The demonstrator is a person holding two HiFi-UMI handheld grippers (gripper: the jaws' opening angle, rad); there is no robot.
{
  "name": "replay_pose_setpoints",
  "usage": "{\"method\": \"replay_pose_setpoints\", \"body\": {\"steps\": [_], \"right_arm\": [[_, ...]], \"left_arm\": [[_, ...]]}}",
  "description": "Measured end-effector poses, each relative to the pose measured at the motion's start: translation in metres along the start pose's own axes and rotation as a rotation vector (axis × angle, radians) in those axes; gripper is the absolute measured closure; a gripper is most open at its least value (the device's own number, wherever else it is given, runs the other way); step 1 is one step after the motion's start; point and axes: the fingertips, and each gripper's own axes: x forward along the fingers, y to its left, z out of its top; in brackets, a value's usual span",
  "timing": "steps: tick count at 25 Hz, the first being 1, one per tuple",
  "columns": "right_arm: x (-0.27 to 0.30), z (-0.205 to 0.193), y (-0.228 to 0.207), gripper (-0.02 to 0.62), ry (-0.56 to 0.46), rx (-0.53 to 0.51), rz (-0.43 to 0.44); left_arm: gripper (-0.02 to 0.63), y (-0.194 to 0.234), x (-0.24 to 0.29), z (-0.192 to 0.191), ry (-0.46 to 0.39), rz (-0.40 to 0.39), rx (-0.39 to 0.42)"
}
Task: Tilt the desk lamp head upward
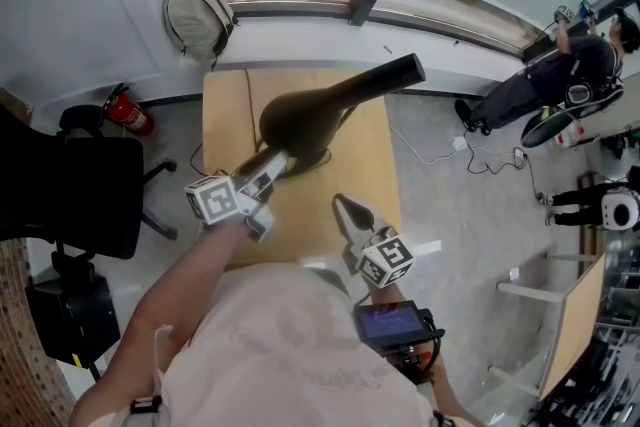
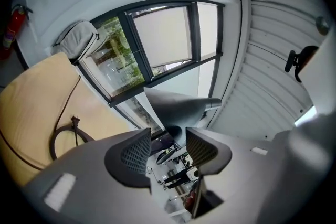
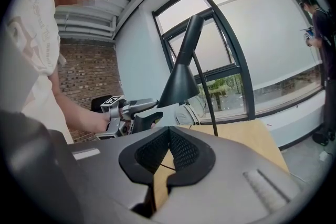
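A black desk lamp stands on the wooden desk (image 1: 225,125); its cone-shaped head (image 1: 298,118) faces me and its stem (image 1: 395,72) runs off to the upper right. My left gripper (image 1: 274,166) is at the head's near rim with its jaws open. In the left gripper view the lamp head (image 2: 176,106) sits just past the left gripper (image 2: 165,140), its lower edge dipping between the pads without being pressed. My right gripper (image 1: 346,208) hovers over the desk's right front, shut and empty. From the right gripper (image 3: 168,139) I see the lamp head (image 3: 180,85) tilted and the left gripper (image 3: 143,113) below it.
A looped black cable (image 2: 62,136) lies on the desk. A black office chair (image 1: 85,185) and a red fire extinguisher (image 1: 128,113) stand on the left. A beige backpack (image 1: 198,15) rests by the window. A person (image 1: 565,75) stands far right.
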Motion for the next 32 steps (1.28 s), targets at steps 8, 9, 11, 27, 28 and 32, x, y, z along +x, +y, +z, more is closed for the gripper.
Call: {"method": "replay_pose_setpoints", "body": {"steps": [8, 9, 11, 27, 28, 32], "right_arm": [[-0.001, -0.005, -0.001, 0.581, 0.011, 0.002, 0.011], [-0.001, -0.006, -0.001, 0.581, 0.012, 0.001, 0.011], [-0.002, -0.006, -0.001, 0.581, 0.012, 0.000, 0.013], [-0.002, -0.010, -0.007, 0.581, 0.003, 0.021, 0.005], [-0.001, -0.010, -0.006, 0.581, 0.006, 0.019, 0.008], [0.001, -0.010, -0.005, 0.581, 0.005, 0.021, 0.016]], "left_arm": [[0.474, -0.011, 0.003, 0.000, -0.011, 0.010, 0.084], [0.474, -0.011, 0.003, -0.001, -0.008, 0.009, 0.079], [0.474, -0.011, 0.001, -0.002, -0.007, 0.008, 0.073], [0.486, -0.016, -0.006, 0.011, -0.023, 0.027, 0.183], [0.485, -0.018, -0.007, 0.013, -0.025, 0.034, 0.203], [0.480, -0.024, -0.014, 0.025, -0.036, 0.063, 0.282]]}}
